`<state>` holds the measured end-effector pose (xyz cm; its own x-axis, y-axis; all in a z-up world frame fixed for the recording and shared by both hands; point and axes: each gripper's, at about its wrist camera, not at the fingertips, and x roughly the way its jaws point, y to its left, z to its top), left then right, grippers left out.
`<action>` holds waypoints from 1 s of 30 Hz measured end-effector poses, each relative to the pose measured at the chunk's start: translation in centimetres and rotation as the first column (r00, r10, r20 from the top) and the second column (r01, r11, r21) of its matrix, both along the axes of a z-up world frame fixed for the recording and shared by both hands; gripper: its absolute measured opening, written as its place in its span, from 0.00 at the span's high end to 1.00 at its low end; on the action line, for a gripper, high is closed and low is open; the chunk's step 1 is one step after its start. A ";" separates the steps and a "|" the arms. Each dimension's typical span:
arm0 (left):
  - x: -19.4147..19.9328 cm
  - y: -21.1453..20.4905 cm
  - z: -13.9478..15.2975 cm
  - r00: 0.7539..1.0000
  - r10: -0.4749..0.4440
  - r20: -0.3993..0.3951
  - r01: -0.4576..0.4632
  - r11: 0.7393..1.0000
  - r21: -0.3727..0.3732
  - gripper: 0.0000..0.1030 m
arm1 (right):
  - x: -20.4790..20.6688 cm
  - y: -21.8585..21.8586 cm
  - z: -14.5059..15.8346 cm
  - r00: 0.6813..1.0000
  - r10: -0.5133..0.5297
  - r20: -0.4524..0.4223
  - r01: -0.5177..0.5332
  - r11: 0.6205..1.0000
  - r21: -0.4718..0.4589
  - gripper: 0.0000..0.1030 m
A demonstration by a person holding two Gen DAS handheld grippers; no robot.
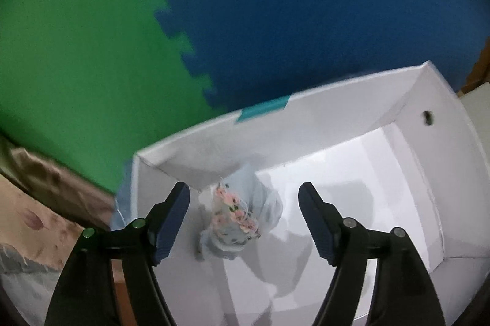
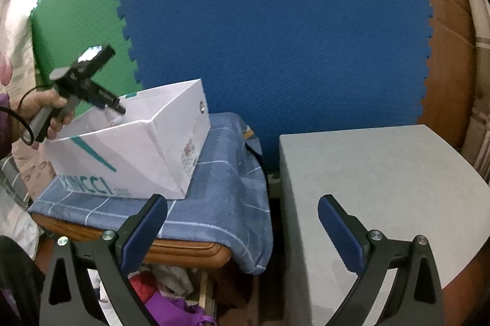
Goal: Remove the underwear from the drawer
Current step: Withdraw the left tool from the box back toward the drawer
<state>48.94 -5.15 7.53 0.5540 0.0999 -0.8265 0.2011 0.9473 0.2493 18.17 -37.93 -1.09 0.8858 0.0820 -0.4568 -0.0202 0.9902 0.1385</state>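
One bundled underwear (image 1: 237,222) is lying lengthwise in the drawer (image 1: 306,124), centred between and beyond the left gripper (image 1: 244,217)'s parted, empty jaws, while the right gripper (image 2: 242,229), also parted and empty, is hanging well apart.

Lived-in room of a home, set up makeshift for recording. Backed by interlocking foam mats, blue (image 2: 269,29) and green (image 2: 79,29), propped upright like a wall, with floral bedding (image 1: 33,222) at the left edge. Furnished with a wooden stool (image 2: 183,252) draped in a blue checked cloth (image 2: 214,203) holding a white cardboard box (image 2: 134,160), a grey block (image 2: 376,188) beside it, and loose clothes (image 2: 171,292) heaped underneath.
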 end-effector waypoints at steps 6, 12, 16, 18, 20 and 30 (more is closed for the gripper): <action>-5.9 0.9 5.1 0.970 -0.002 0.241 0.020 0.997 -0.071 0.25 | 0.0 1.9 -0.5 0.991 0.134 -0.026 -0.134 0.991 0.000 0.02; -15.1 3.5 7.0 0.912 -0.012 0.411 0.067 0.991 -0.120 0.05 | 0.0 6.0 -1.9 0.934 0.340 -0.112 -0.345 0.938 -0.033 0.02; -20.4 6.6 5.0 0.917 -0.017 0.399 0.072 0.990 -0.122 0.01 | -0.1 9.6 -3.9 0.831 0.508 -0.228 -0.522 0.853 -0.004 0.02; -22.2 8.6 3.1 0.932 -0.010 0.361 0.061 0.990 -0.130 0.01 | 0.0 11.4 -5.0 0.765 0.574 -0.292 -0.596 0.802 0.016 0.02; -24.0 11.3 0.5 0.952 0.025 0.305 0.022 0.989 -0.150 0.01 | -0.1 13.3 -6.2 0.704 0.619 -0.350 -0.652 0.758 0.028 0.02; -31.3 20.9 -6.2 0.921 0.313 0.231 -0.245 0.928 -0.280 0.01 | 0.9 18.8 -11.2 0.471 0.694 -0.544 -0.769 0.626 0.132 0.02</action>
<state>17.66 15.78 1.34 0.7351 0.0998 -0.6705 -0.1225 0.9924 0.0134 19.04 -19.17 -12.33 0.1570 0.5037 -0.8495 -0.7109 0.6547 0.2569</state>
